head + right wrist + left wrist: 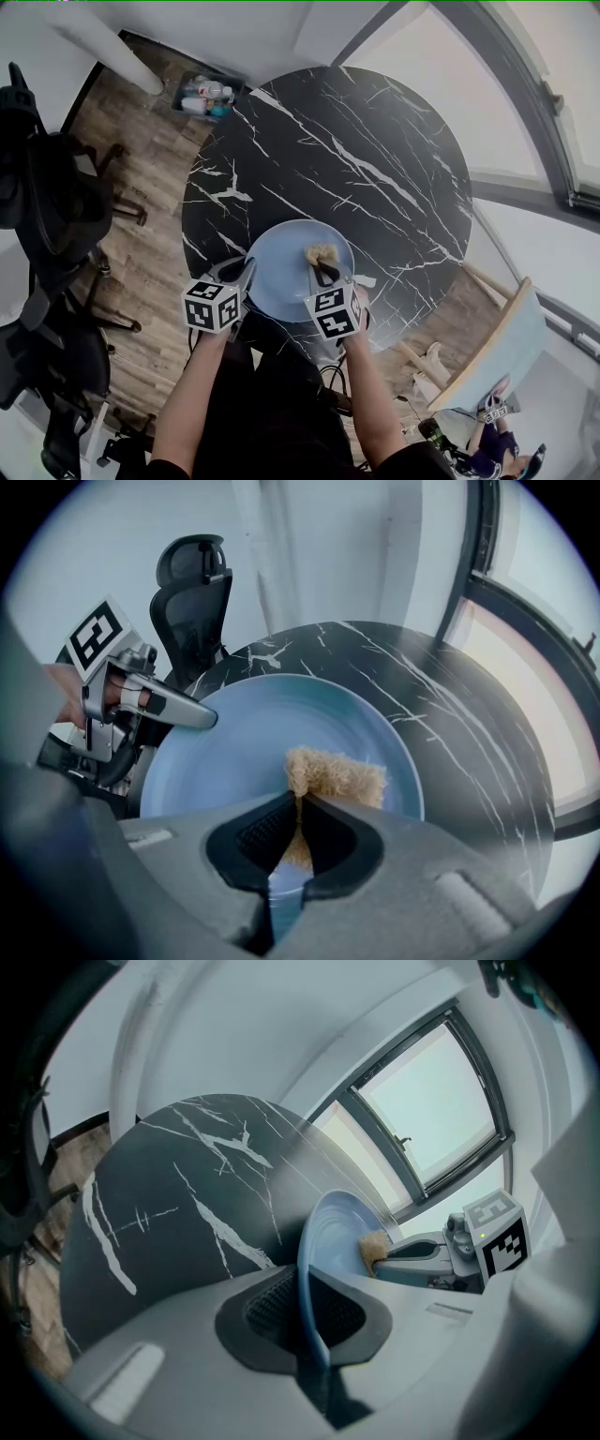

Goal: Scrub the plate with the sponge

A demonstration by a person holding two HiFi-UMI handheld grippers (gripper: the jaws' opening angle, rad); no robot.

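Your left gripper (247, 273) and right gripper (325, 269) are pale grey shells; each carries a white marker cube (211, 305) printed with black squares; the fingers (258, 833) have black ribbed pads; at the lower frame, you wear black short sleeves (159, 468).

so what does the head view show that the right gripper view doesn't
Only the head view: the wooden floor, a bin of bottles beside the table, and the person's forearms.
Only the right gripper view: the right gripper close up, its jaws shut on the sponge.
Both: the blue plate on the black marble table, with the left gripper clamped on its rim.
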